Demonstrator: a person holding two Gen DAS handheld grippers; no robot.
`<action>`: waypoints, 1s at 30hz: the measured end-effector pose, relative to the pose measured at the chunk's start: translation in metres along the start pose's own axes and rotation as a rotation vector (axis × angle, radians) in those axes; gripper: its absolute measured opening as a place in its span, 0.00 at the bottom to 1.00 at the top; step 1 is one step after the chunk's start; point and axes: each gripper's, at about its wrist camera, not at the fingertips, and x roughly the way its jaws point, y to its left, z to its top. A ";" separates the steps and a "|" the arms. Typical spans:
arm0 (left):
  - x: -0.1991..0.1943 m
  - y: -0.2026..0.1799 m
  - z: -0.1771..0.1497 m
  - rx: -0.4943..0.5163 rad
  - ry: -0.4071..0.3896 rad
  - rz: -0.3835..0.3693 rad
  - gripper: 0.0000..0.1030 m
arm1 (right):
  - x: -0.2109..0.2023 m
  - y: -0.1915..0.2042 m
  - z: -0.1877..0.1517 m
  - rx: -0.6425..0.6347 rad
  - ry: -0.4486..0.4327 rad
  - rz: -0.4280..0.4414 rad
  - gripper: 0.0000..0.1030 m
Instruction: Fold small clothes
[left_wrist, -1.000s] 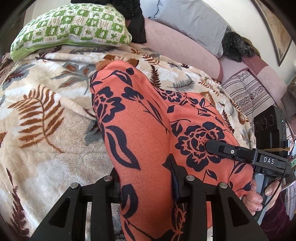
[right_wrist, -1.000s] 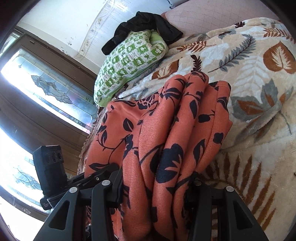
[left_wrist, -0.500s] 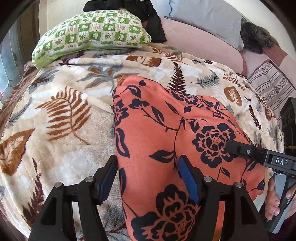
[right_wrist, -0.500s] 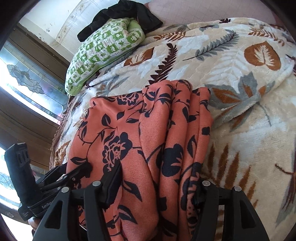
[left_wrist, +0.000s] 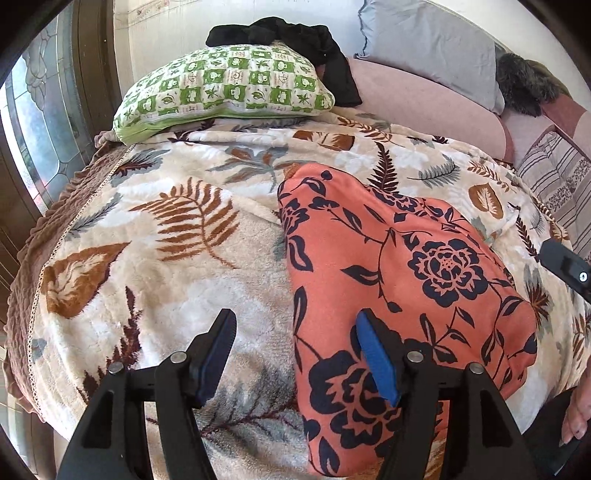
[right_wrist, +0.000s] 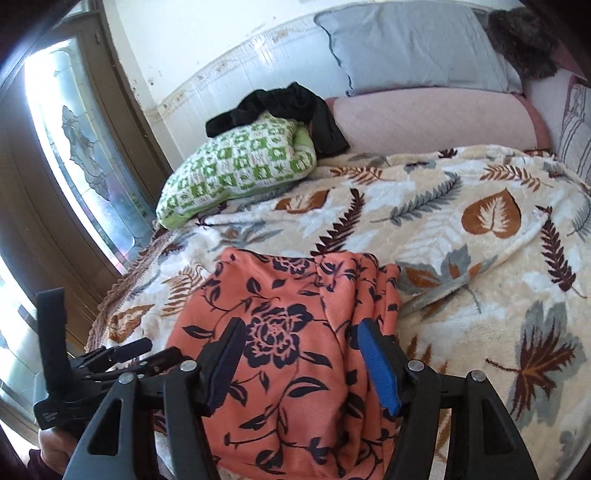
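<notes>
A folded orange garment (left_wrist: 406, 277) with a dark navy flower print lies on the leaf-patterned blanket (left_wrist: 166, 277). My left gripper (left_wrist: 295, 321) hovers open over the garment's left edge; its blue pads touch nothing. In the right wrist view the same garment (right_wrist: 288, 332) shows its stacked folds along its right side. Over its near part my right gripper (right_wrist: 301, 326) stands open, clear of the cloth. One finger (left_wrist: 563, 266) of the right gripper pokes in at the right edge of the left wrist view. The left gripper's fingers (right_wrist: 125, 350) show at lower left in the right wrist view.
A green checked pillow (left_wrist: 229, 92) with a black garment (left_wrist: 295, 37) on it lies at the back. Behind are a grey pillow (left_wrist: 424, 40) and a pink bolster (left_wrist: 424, 107). A striped cushion (left_wrist: 561, 184) sits far right. The bed's frilled edge (left_wrist: 22, 258) and a window (left_wrist: 33, 129) are left.
Both grippers opened and let go of the orange garment, then drew back and up. The garment now lies flat on the blanket.
</notes>
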 end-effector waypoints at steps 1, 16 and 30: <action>-0.001 0.001 -0.002 -0.002 -0.001 0.005 0.68 | -0.004 0.005 -0.001 -0.006 -0.014 0.022 0.64; 0.008 0.025 -0.002 -0.091 0.006 0.020 0.93 | 0.051 -0.003 -0.023 0.081 0.305 0.066 0.61; 0.094 -0.014 0.083 -0.021 0.140 0.085 0.93 | 0.135 -0.055 0.049 0.262 0.311 0.080 0.33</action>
